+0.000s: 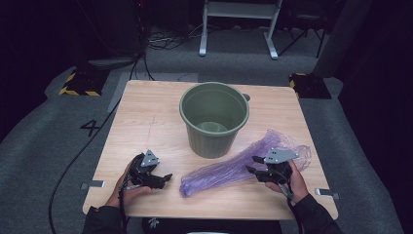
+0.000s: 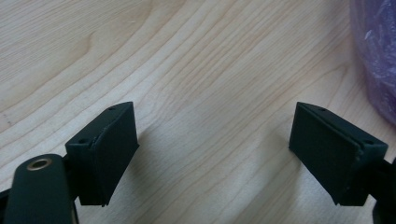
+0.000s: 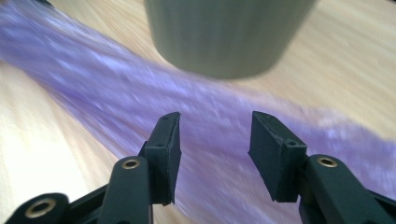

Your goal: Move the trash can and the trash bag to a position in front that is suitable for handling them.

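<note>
Right claw [image 1: 254,165] hovers over the purple plastic bag [image 1: 234,168], its jaws half apart above the film and not pressing it. Left claw [image 1: 163,179] rests with jaws spread wide over bare worktop [image 1: 146,117], just beside the bag's bunched end. That bag lies stretched across the worktop in front of the green bucket [image 1: 214,119]

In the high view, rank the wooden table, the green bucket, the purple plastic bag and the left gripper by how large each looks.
1. Wooden table, by far the largest.
2. and 3. Green bucket and purple plastic bag: too alike to rank, the bucket bulkier, the bag longer but thin.
4. Left gripper, smallest.
</note>
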Available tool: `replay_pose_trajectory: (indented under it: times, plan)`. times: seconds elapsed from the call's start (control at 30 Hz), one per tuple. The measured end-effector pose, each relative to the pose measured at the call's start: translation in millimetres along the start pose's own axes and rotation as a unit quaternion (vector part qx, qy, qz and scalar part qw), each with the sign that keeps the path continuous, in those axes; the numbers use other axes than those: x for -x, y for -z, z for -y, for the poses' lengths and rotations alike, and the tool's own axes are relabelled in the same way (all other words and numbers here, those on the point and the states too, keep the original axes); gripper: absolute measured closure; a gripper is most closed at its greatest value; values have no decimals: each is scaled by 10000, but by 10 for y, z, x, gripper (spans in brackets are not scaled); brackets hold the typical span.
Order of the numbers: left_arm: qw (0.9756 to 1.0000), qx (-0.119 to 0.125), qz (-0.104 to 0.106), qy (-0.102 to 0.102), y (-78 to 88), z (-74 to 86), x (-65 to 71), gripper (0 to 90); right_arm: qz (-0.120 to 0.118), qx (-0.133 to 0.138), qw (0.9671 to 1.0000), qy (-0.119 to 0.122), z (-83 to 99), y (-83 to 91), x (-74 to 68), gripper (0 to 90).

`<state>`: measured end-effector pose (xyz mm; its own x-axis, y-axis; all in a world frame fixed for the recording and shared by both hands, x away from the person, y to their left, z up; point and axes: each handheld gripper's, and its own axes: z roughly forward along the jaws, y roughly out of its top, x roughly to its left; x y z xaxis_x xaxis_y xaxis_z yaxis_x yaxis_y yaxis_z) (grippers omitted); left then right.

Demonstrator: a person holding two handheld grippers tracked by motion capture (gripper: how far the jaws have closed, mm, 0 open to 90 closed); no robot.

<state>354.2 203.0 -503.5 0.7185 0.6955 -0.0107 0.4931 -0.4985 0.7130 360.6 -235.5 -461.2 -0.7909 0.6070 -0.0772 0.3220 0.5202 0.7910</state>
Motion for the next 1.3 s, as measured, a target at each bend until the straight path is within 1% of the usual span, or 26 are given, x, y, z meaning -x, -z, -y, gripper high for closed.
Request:
replay_pose_trajectory:
  times: [0.03,0.07,0.1,0.13,0.2,0.27,0.3,0.37,0.43,0.53,0.6,0.63,0.7,0.73,0.77,0.83,0.87,0.9,0.93,0.97,1.0,1.03,1.1,1.2,1.3]
  plan:
    - [10000,-1,13,-43,-6,-10,17,154,-24,-32,9999,-106,46,-22,32,566]
    - [10000,-1,24,-96,-6,-20,34,166,-28,-69,9999,-146,74,-40,58,568]
    - [9999,53,40,-139,-6,-30,58,185,9,-75,9998,-156,91,-53,75,574]
    - [9998,95,122,-141,-7,-50,78,191,51,-78,9998,-179,110,-68,102,602]
    - [9995,180,179,-168,-5,-81,105,190,-6,-44,9996,-292,145,-93,171,632]
    - [9991,290,268,-168,8,-120,144,207,64,-80,9995,-315,163,-109,216,656]
    - [9989,344,290,-133,12,-139,164,209,100,-90,9994,-314,176,-123,245,663]
    - [9986,417,281,-160,25,-174,195,224,196,-155,9992,-312,192,-150,286,676]
    - [9978,519,365,-185,38,-210,241,226,263,-162,9989,-350,210,-179,333,682]
    - [9968,554,479,-306,32,-265,315,225,380,-229,9985,-335,223,-214,390,678]
    - [9961,555,551,-400,18,-300,362,224,431,-239,9981,-380,230,-235,431,676]
    - [9960,560,569,-410,9,-310,377,224,415,-233,9980,-407,231,-243,457,671]
    - [9957,535,643,-410,-36,-333,412,225,480,-238,9978,-402,234,-257,499,661]
    - [9955,483,687,-450,-62,-342,439,226,504,-227,9975,-435,236,-264,521,653]
    - [9951,442,704,-527,-92,-351,468,226,533,-225,9972,-468,239,-271,544,642]
    - [9945,385,781,-574,-144,-367,519,227,620,-238,9965,-510,239,-281,587,596]
    - [9939,332,824,-653,-172,-379,549,226,665,-247,9961,-530,237,-283,604,577]
    - [9940,308,815,-664,-192,-381,568,223,691,-248,9956,-576,233,-280,635,555]
    - [9943,256,788,-665,-220,-389,587,224,723,-225,9954,-590,232,-273,649,521]
    - [9942,258,807,-663,-232,-393,596,225,754,-170,9948,-664,228,-255,670,471]
    - [9938,260,842,-680,-245,-396,604,226,747,-126,9947,-697,226,-242,679,436]
    - [9940,240,809,-702,-256,-401,615,226,728,-66,9948,-713,219,-220,681,404]
    - [9938,254,836,-686,-266,-406,615,229,682,70,9953,-676,192,-170,660,340]
    - [9938,218,836,-706,-298,-409,621,233,633,200,9961,-578,141,-113,604,277]
    - [9943,84,742,-765,-351,-403,645,235,518,271,9973,-450,95,-72,534,237]
